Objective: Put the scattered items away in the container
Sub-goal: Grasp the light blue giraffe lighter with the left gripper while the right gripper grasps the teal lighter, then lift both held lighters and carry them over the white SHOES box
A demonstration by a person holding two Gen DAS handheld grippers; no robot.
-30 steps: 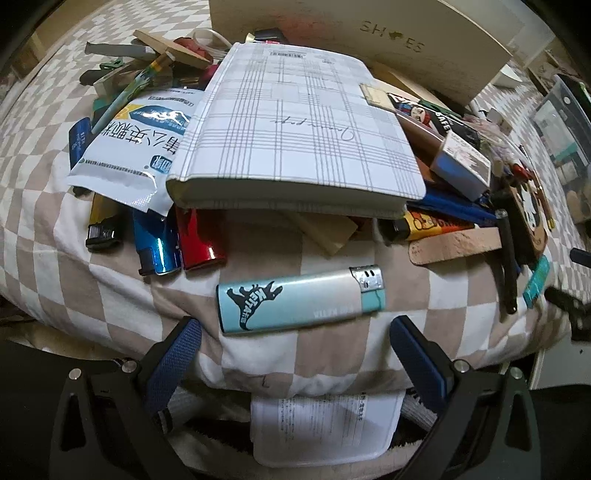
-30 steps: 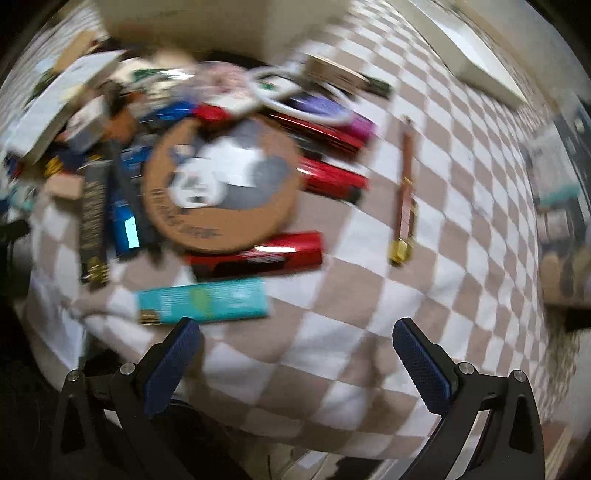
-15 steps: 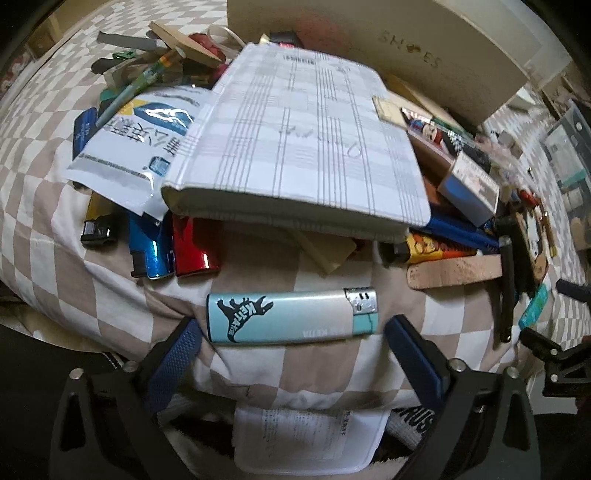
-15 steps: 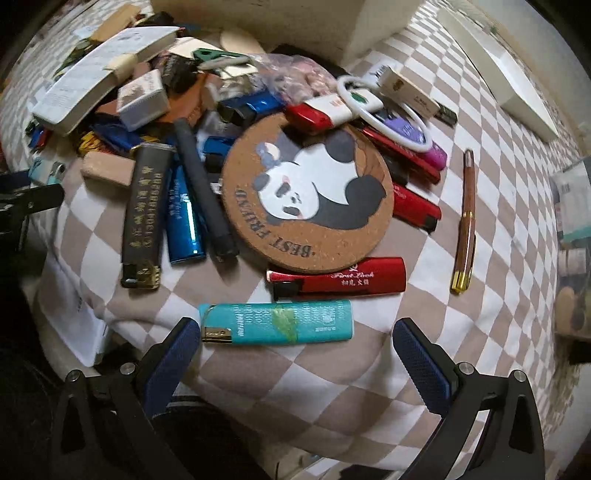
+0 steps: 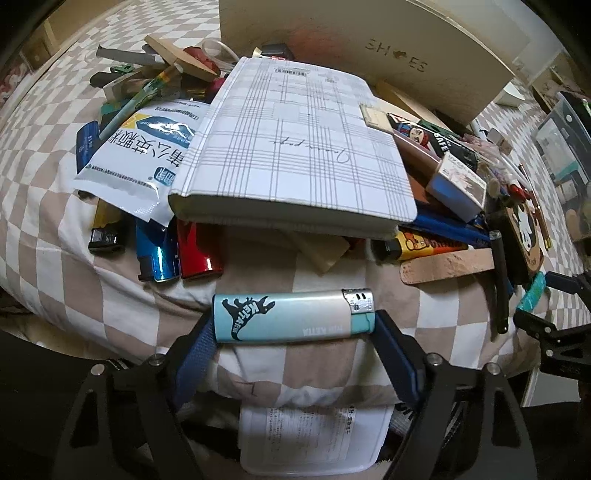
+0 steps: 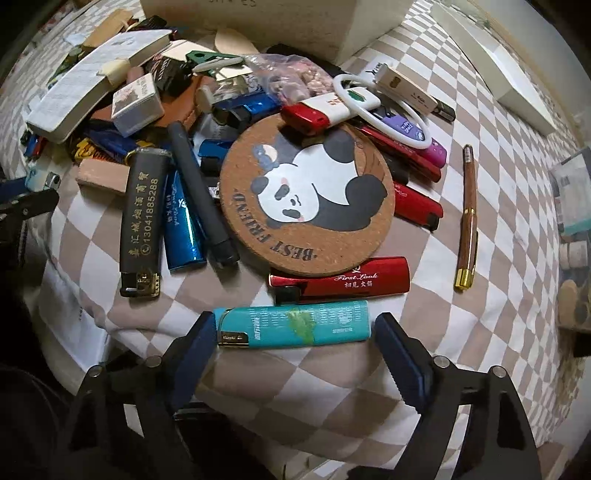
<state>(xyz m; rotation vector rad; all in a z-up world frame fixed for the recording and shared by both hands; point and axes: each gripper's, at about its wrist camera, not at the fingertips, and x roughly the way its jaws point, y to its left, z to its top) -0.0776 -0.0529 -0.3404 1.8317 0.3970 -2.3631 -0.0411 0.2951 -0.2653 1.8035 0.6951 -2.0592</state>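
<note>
A heap of small items lies on a checkered cloth in front of a cream shoe box (image 5: 369, 55). My left gripper (image 5: 293, 325) is closed lengthwise on a pale blue dinosaur lighter (image 5: 291, 317), its pads touching both ends. My right gripper (image 6: 295, 328) is closed lengthwise on a teal lighter (image 6: 295, 325) at the cloth's near edge. The teal lighter also shows in the left wrist view (image 5: 532, 291). The shoe box shows at the top of the right wrist view (image 6: 258, 22).
A plaid notebook (image 5: 295, 147) covers the heap's middle, beside a white pouch (image 5: 144, 155) and several lighters (image 5: 159, 254). A panda cork coaster (image 6: 306, 199), a red lighter (image 6: 343, 280), a black lighter (image 6: 142, 221) and a wooden pen (image 6: 467, 218) lie near the right gripper.
Both grippers moved forward and closed in from wide open, the left onto the ends of the dinosaur lighter, the right onto the ends of the teal lighter.
</note>
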